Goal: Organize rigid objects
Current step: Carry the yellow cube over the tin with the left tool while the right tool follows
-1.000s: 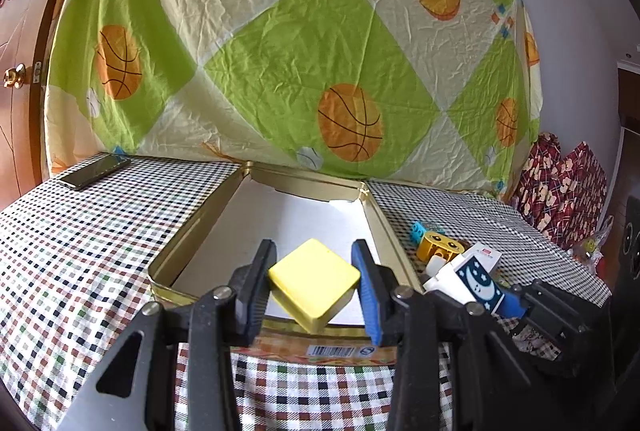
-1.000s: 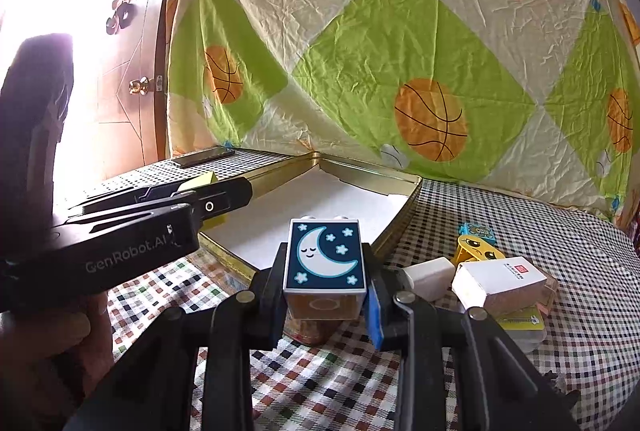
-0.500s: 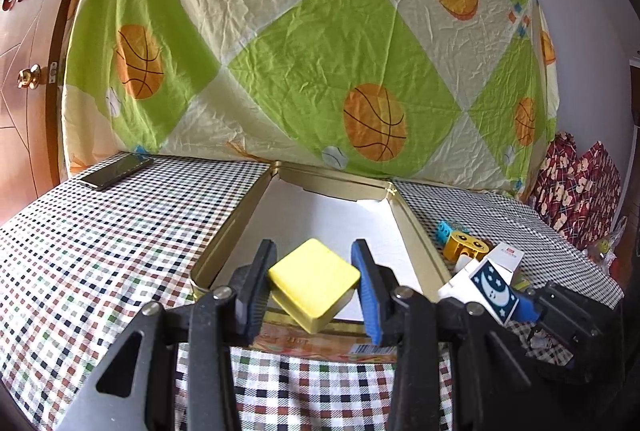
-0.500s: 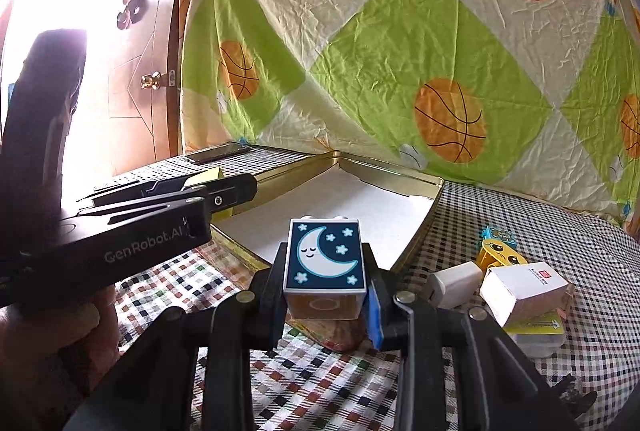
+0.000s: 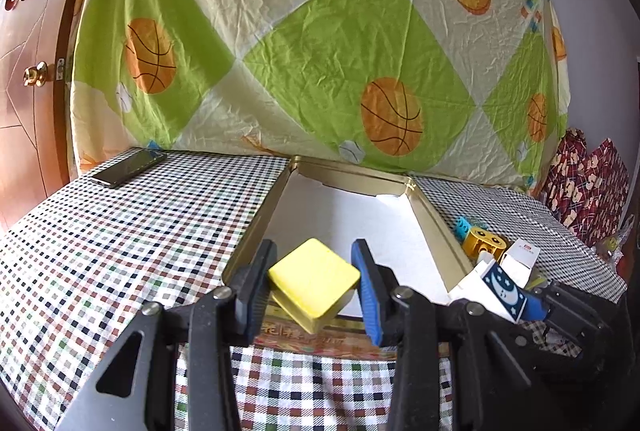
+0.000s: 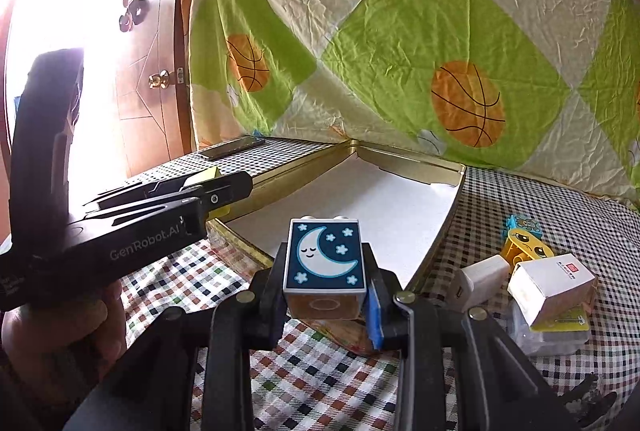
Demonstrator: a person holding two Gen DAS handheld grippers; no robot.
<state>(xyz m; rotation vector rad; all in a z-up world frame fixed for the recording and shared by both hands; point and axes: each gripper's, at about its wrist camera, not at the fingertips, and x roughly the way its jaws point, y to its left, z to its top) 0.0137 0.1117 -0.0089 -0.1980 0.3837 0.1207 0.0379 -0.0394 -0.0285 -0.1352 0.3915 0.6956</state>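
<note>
My left gripper (image 5: 314, 289) is shut on a flat yellow square block (image 5: 314, 281), held above the near edge of an open gold tin tray (image 5: 256, 227) with a white floor. My right gripper (image 6: 326, 281) is shut on a block with a moon and stars on dark blue (image 6: 325, 257), held above the checkered cloth just in front of the tray (image 6: 448, 215). The moon block also shows in the left wrist view (image 5: 502, 289). The left gripper also shows in the right wrist view (image 6: 216, 191).
Right of the tray lie a yellow face block (image 6: 528, 251), a white plug (image 6: 482, 277), a white carton (image 6: 552, 285) and a blue piece (image 5: 464, 225). A black phone (image 5: 128, 167) lies at the table's far left. A patterned sheet hangs behind.
Both grippers have drawn back a little and risen, each keeping its block. The tray sits further off in both views.
</note>
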